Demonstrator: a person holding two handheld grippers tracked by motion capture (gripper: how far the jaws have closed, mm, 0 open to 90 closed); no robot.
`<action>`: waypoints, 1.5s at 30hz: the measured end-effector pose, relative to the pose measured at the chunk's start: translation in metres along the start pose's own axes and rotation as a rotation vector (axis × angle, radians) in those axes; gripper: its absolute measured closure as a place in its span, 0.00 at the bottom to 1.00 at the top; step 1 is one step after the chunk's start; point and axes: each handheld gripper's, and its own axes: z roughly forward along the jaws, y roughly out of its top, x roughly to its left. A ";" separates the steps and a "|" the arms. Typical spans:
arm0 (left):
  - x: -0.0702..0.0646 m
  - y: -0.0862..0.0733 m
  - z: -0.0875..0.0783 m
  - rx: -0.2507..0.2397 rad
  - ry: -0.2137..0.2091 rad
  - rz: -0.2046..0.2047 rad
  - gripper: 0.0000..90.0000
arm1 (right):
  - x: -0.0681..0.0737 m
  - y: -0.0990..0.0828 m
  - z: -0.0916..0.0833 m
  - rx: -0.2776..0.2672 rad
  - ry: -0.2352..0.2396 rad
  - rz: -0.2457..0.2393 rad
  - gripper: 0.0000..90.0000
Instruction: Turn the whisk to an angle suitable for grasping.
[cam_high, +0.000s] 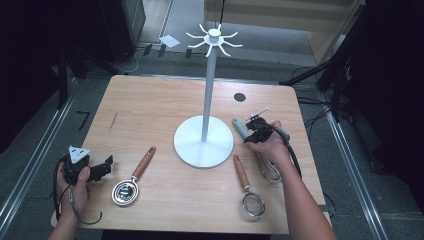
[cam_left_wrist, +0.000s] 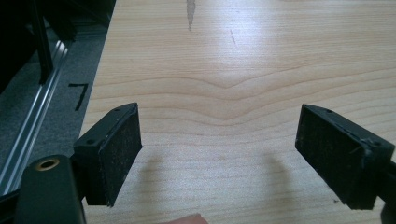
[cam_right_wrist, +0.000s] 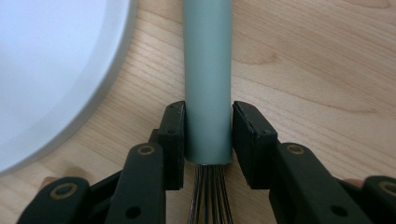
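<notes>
tabletop (cam_high: 150, 105): light wood, rounded corners | floor (cam_high: 30, 165): grey carpet, metal rails (cam_high: 45, 145) each side | surroundings: dark, cables (cam_high: 312, 102) behind

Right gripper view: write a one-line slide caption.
Right gripper clamps the whisk by its grey-green handle beside the white stand base.

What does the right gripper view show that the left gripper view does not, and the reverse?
Right gripper view: the right gripper shut on the whisk at its grey-green handle, wires trailing below, beside the stand base. Left gripper view: the left gripper with jaws wide apart, nothing between them, plus the floor past the table edge. Both: the wooden table.
</notes>
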 end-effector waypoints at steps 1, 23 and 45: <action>0.000 0.000 0.000 0.000 0.001 0.000 0.17 | 0.000 0.001 0.001 -0.006 -0.005 0.003 0.73; 0.000 0.000 0.000 0.000 0.000 0.000 0.17 | -0.003 0.003 0.001 -0.016 0.017 0.074 0.78; 0.000 0.000 0.000 -0.001 0.005 0.002 0.17 | -0.008 -0.015 -0.049 -0.353 0.086 0.109 0.78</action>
